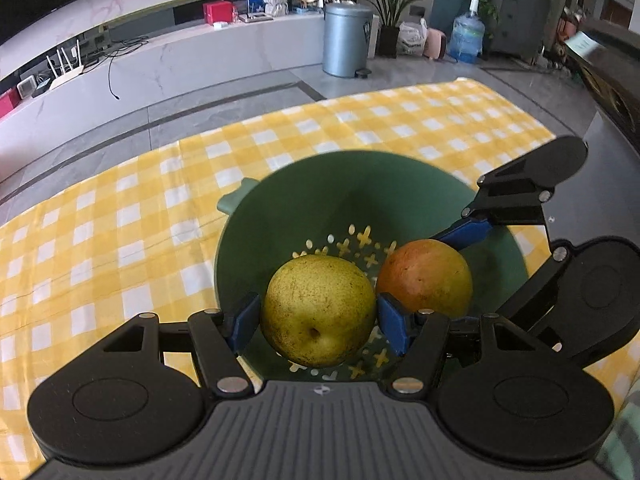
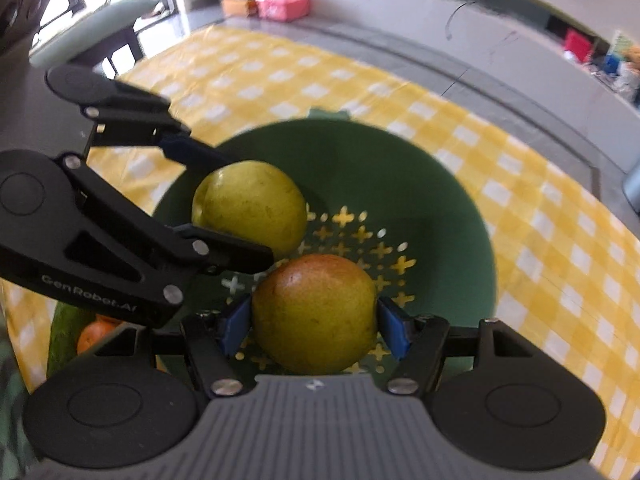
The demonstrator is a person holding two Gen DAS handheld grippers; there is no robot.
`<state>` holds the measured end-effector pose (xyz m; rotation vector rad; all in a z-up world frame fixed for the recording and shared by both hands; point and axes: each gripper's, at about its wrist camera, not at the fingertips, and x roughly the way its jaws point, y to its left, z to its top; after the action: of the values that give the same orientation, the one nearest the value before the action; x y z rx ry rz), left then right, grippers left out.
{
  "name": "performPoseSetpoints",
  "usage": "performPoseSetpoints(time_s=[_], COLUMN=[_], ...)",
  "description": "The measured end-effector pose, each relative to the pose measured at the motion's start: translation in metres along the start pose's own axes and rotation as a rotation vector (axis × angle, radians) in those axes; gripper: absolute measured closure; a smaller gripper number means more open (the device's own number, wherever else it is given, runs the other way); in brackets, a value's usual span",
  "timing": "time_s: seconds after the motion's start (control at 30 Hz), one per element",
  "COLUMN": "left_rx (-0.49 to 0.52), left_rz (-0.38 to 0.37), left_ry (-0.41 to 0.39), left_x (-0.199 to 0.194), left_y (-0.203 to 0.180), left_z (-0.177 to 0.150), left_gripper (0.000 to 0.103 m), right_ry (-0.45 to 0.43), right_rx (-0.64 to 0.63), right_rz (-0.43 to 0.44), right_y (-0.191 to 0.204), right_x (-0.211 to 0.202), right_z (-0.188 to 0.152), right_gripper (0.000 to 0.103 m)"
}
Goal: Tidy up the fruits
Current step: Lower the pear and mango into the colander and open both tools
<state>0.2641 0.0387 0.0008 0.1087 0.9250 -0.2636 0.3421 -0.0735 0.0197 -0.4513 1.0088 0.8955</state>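
Note:
A green colander bowl (image 1: 304, 196) with cross-shaped holes stands on the yellow checked tablecloth (image 1: 120, 220). My left gripper (image 1: 318, 320) is shut on a yellow speckled pear (image 1: 318, 308) and holds it over the bowl's inside. My right gripper (image 2: 314, 326) is shut on a red-and-green mango (image 2: 314, 312), also inside the bowl (image 2: 440, 208). In the left wrist view the mango (image 1: 426, 276) sits just right of the pear, with the right gripper's fingers (image 1: 464, 234) around it. In the right wrist view the pear (image 2: 250, 208) is up and left, between the left gripper's fingers (image 2: 192, 152).
An orange fruit (image 2: 94, 332) and something green lie at the table's near left edge in the right wrist view. Beyond the table are grey floor, a metal bin (image 1: 346, 40), a water jug (image 1: 466, 34) and a long white counter (image 1: 160, 64).

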Motion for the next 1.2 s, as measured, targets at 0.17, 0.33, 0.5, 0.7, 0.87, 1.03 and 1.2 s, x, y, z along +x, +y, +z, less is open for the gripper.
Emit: performPoseSetpoints(time_s=[0.17, 0.33, 0.5, 0.7, 0.87, 1.03, 1.2], left_rx=[0.034, 0.041, 0.05, 0.053, 0.036, 0.08, 0.133], left_rz=[0.012, 0.011, 0.014, 0.01, -0.006, 0.023, 0.061], left_ry=[0.007, 0.015, 0.02, 0.018, 0.008, 0.01, 0.017], left_x=[0.004, 0.008, 0.009, 0.009, 0.007, 0.009, 0.013], left_y=[-0.004, -0.005, -0.004, -0.004, -0.001, -0.008, -0.016], left_z=[0.001, 0.002, 0.001, 0.001, 0.002, 0.001, -0.002], left_gripper=[0.03, 0.03, 0.03, 0.03, 0.03, 0.03, 0.03], right_ry=[0.076, 0.123, 0.164, 0.201, 0.199, 0.195, 0.134], right_rx=[-0.029, -0.009, -0.009, -0.016, -0.026, -0.017, -0.002], right_rz=[0.022, 0.052, 0.048, 0.038, 0.019, -0.006, -0.021], right_y=[0.001, -0.002, 0.001, 0.004, 0.003, -0.001, -0.007], right_x=[0.015, 0.024, 0.029, 0.032, 0.028, 0.02, -0.003], right_z=[0.003, 0.006, 0.008, 0.011, 0.014, 0.014, 0.011], right_gripper=[0.039, 0.039, 0.039, 0.038, 0.035, 0.03, 0.023])
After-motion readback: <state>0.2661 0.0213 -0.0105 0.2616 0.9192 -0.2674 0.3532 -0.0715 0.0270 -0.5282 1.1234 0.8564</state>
